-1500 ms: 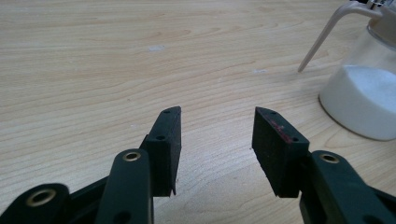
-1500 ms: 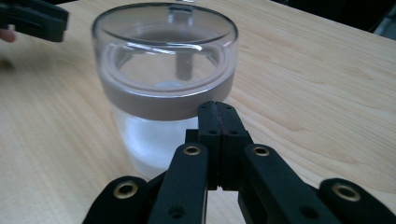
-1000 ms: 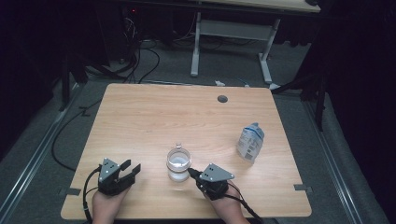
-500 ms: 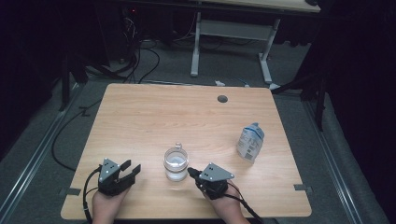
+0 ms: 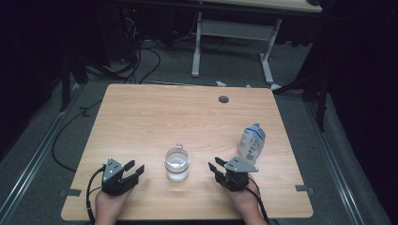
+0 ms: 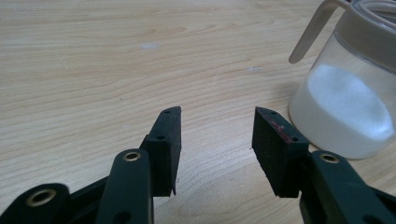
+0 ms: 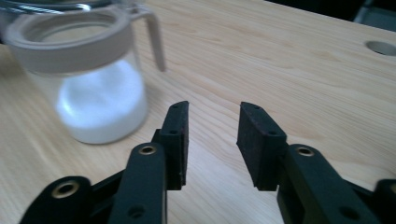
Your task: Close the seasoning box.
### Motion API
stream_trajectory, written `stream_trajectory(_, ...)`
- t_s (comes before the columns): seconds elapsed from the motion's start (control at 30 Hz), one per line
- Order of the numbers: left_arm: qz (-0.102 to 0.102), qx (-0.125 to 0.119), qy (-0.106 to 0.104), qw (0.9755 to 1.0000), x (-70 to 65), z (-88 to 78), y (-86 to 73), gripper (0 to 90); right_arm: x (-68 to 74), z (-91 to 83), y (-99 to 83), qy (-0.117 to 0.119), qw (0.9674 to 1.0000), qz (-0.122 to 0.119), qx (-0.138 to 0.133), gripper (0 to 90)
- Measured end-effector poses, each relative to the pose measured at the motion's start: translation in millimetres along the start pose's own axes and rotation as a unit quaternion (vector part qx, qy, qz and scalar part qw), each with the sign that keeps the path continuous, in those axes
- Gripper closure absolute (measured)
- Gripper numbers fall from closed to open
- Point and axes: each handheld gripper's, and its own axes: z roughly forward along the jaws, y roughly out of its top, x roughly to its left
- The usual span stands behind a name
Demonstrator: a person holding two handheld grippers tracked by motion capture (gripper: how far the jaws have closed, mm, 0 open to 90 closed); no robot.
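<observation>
1. Pale wood-grain is the surface of the rectangular worktop [image 5: 155,122], which has a small round grommet hole [image 5: 223,99] toward its 12 o'clock edge.
2. A clear glass jar with a beige plastic collar and thin handle [image 5: 177,164], holding white powder at the bottom, stands upright near the 6 o'clock edge, between the two hands.
3. The left black two-jaw claw [image 5: 133,170] rests at about 7 o'clock, its jaws parted wide around bare wood; in the left gripper view the jar [image 6: 348,88] sits just beside its right jaw, apart from it.
4. The right black two-jaw claw [image 5: 214,167] sits at about 5 o'clock, jaws also spread and holding nothing.
5. A clear plastic water bottle with a blue-and-white label [image 5: 250,142] stands slightly tilted near the right claw, at roughly 4 o'clock.
</observation>
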Motion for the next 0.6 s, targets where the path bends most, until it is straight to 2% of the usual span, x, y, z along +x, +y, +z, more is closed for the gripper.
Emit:
stream_trajectory(0.1,0.002,-0.001,-0.003,1.0000,-2.1,2.2,1.2,52.7,-14.3,-10.8,-7.9,-0.023,0.9997,0.005,0.001,57.6)
stream_trajectory(0.23,0.007,0.000,-0.007,1.0000,-4.5,4.3,1.5,52.7,-34.8,-30.4,-22.4,-0.044,0.9988,0.024,-0.001,56.2)
stream_trajectory(0.33,0.006,0.003,-0.008,0.9999,-5.1,6.2,1.1,52.7,-45.4,-38.9,-29.0,-0.053,0.9978,0.039,0.000,55.7)
stream_trajectory(0.6,0.006,0.002,-0.006,1.0000,-5.7,5.0,1.5,52.7,-45.0,-39.7,-25.6,-0.056,0.9978,0.035,-0.006,55.2)
